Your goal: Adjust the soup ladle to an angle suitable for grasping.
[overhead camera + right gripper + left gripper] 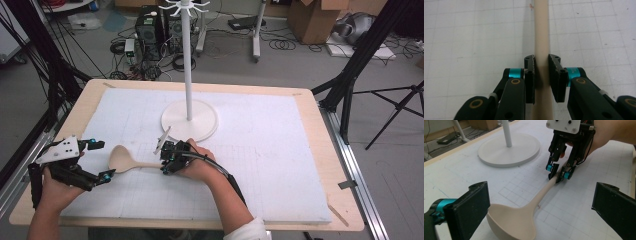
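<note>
We see a beige ladle lying on the white gridded desk, its bowl toward our left; the right gripper has its jaws clamped on the ladle's handle, one on each side; the left gripper rests beside the bowl with its jaws wide apart, holding nothing; a white stand rises just behind.

Even, bright indoor light falls from above, leaving the white mat pale and almost shadowless; a soft shadow sits under the ladle and beside its handle in the right gripper view. No hard glare shows. The left gripper's near jaws look blurred and oversized, and the high view is slightly soft throughout.
</note>
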